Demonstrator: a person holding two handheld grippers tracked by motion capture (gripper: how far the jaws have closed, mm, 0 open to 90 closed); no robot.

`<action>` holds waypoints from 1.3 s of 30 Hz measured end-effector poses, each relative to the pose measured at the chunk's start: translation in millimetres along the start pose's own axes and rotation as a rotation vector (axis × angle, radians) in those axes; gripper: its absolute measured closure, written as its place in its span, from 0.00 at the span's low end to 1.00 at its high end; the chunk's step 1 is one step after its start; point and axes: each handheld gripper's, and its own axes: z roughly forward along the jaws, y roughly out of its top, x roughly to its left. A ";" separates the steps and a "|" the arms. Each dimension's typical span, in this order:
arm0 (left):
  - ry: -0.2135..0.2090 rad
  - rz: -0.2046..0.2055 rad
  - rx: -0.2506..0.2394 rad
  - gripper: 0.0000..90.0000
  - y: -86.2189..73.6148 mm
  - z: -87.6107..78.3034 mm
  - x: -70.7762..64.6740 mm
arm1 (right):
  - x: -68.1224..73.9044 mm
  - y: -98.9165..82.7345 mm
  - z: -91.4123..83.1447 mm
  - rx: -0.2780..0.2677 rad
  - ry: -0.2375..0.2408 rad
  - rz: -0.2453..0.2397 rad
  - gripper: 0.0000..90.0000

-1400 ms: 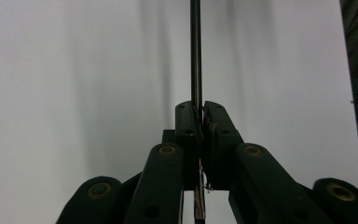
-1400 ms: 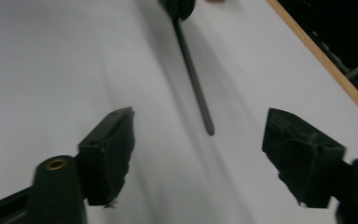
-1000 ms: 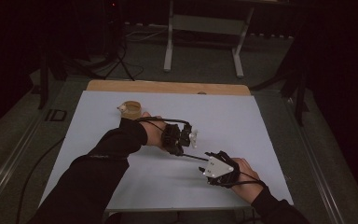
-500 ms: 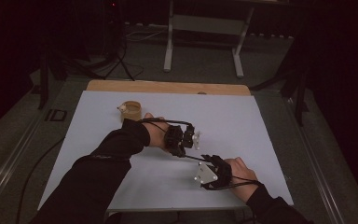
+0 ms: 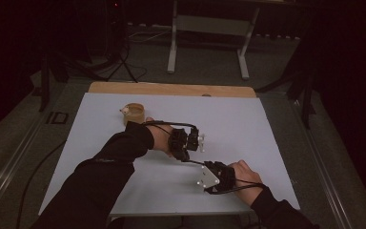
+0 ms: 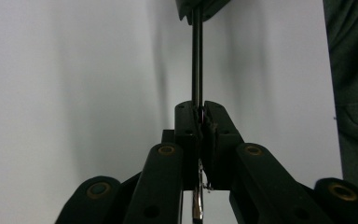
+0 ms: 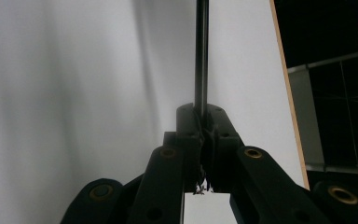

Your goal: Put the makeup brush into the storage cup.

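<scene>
Left gripper [image 5: 189, 160] and right gripper [image 5: 201, 164] both pinch a thin dark rod [image 6: 196, 60] above the white table [image 5: 248, 124]; the right jaws have just been closing.

- You're working in what looks like a lab or test space set up for recording, not a home or a kitchen.
- Your table [image 5: 248, 119] is covered by a plain white sheet, with a strip of bare wooden board [image 5: 171, 88] showing at its far edge.
- The room around you is kept dark, and only the tabletop is lit.
- Beyond the table stands a grey metal frame on two feet [image 5: 209, 43], like the base of a workbench or stand.
- At the far left, black stand legs [image 5: 119, 57] and loose cables [image 5: 145, 36] lie on a grey floor.
</scene>
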 end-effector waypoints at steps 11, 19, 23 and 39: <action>0.140 -0.056 -0.167 0.53 -12.8 -25.8 3.4 | -6.3 -0.9 0.4 0.022 0.026 0.084 0.95; 0.159 -0.136 -0.303 0.40 -36.6 -39.2 -1.3 | -10.9 -7.8 3.5 0.075 0.044 0.159 0.95; 0.161 -0.158 -0.330 0.20 -49.2 -43.7 -2.0 | -15.2 -11.3 4.3 0.095 0.048 0.180 0.95; 0.305 -0.376 -0.673 0.14 -90.9 -57.2 -9.4 | -38.2 -24.6 6.3 0.099 0.129 0.463 0.95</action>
